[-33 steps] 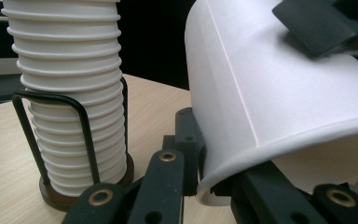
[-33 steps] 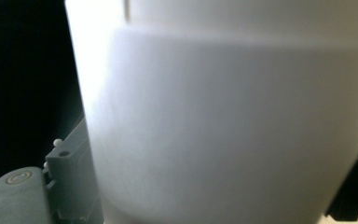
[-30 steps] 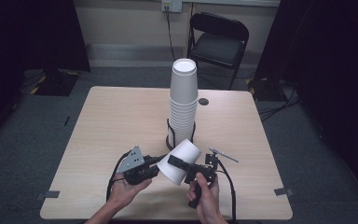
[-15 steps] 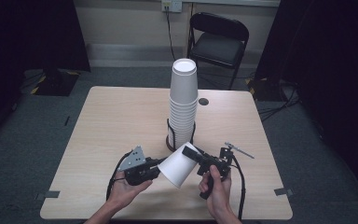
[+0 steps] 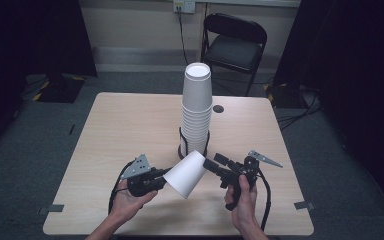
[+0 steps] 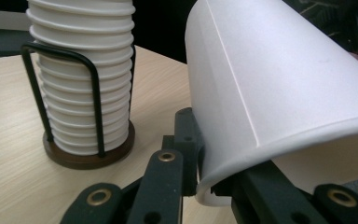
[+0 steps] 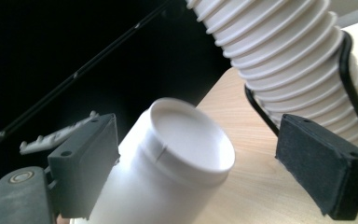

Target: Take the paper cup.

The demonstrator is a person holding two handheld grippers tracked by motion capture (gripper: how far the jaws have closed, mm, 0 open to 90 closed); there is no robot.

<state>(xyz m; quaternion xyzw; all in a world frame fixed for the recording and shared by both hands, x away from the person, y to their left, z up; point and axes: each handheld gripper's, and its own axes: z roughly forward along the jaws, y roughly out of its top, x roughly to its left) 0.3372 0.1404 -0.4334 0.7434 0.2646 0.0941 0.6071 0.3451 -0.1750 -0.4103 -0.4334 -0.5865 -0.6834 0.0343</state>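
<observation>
A single white paper cup (image 5: 185,174) lies tilted over the table's front, base pointing up and right. My left gripper (image 5: 166,179) is shut on its rim; in the left gripper view the rim (image 6: 223,179) sits pinched between the black jaws. My right gripper (image 5: 214,162) stands open just off the cup's base. In the right gripper view the base (image 7: 189,140) lies between the two pads (image 7: 319,163); the left pad is close to the cup's wall. A tall stack of white cups (image 5: 196,107) stands upright behind, in a black wire holder (image 6: 93,98) on a brown base.
The light wooden table (image 5: 120,130) has its front edge close under both hands. A small dark round spot (image 5: 218,108) lies right of the stack. A black folding chair (image 5: 235,42) stands beyond the far edge. Cables trail from both grippers.
My right gripper has swung up and to the right from under the cup, and its jaws now point at the cup's base. The cup has tipped a little lower in the left gripper.
</observation>
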